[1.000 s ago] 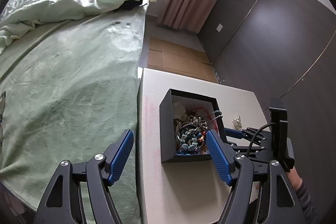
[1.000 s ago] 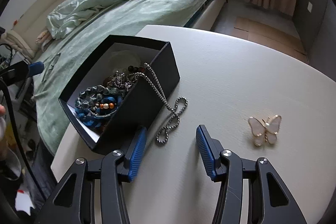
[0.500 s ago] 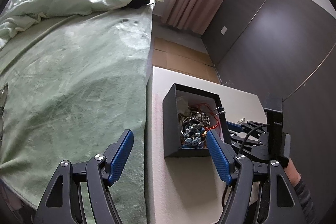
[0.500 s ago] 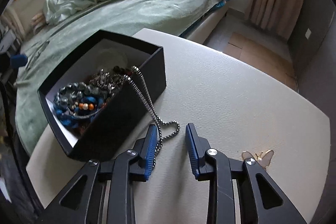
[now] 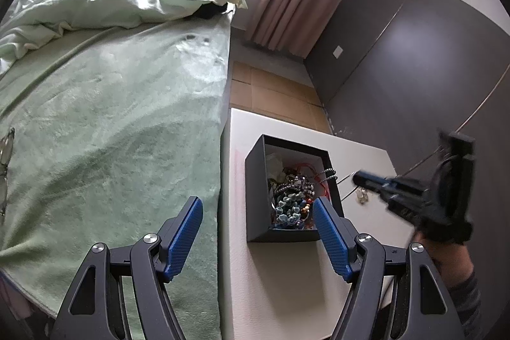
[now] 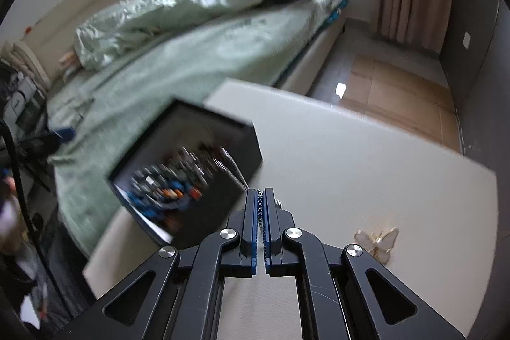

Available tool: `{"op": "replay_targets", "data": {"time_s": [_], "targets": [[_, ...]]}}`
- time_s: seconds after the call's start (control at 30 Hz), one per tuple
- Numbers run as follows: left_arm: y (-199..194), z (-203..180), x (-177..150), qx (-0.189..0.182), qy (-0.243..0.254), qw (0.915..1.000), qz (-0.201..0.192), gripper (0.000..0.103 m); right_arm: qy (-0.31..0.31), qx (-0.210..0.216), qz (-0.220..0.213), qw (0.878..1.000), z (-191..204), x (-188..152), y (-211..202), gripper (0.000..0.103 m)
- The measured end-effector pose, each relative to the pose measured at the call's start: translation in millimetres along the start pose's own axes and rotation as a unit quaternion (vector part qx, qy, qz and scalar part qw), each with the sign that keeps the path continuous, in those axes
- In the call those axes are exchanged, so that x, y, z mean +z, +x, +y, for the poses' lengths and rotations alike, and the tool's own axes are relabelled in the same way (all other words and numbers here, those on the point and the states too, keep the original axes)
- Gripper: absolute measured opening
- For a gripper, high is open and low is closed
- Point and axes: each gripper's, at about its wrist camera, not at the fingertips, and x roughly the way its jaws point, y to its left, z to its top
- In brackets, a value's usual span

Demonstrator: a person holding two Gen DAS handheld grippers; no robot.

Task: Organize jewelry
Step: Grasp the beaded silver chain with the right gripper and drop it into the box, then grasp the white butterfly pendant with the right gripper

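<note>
Now closed, right claw (image 6: 260, 212) pinches chain (image 6: 260, 207) — lifted beside box (image 6: 223, 145).

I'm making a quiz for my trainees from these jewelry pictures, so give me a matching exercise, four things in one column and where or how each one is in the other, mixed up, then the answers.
Things:
1. bead chain
2. butterfly brooch
3. black box
4. left gripper

States:
A. lying loose on the white table, right of the shut fingers
B. open, holding nothing
C. pinched between the right gripper's blue pads
D. standing on the table beside the bed, full of beads and bracelets

Pairs: 1-C, 2-A, 3-D, 4-B
</note>
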Motion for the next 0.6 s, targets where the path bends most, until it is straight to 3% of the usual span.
{"op": "replay_targets", "data": {"time_s": [0.4,0.6], "targets": [[-17.4,5.1,4.5,-0.002,-0.007,0.9999,-0.015,0.073,-0.05,0.013,-0.096,0.994,61.6,67.9,-81.2,0.004],[-22.6,5.8,5.2,-0.004,-0.007,0.9998,-0.019,0.073,-0.069,0.022,-0.124,0.99,90.5,87.1,-103.4,0.004]]}}
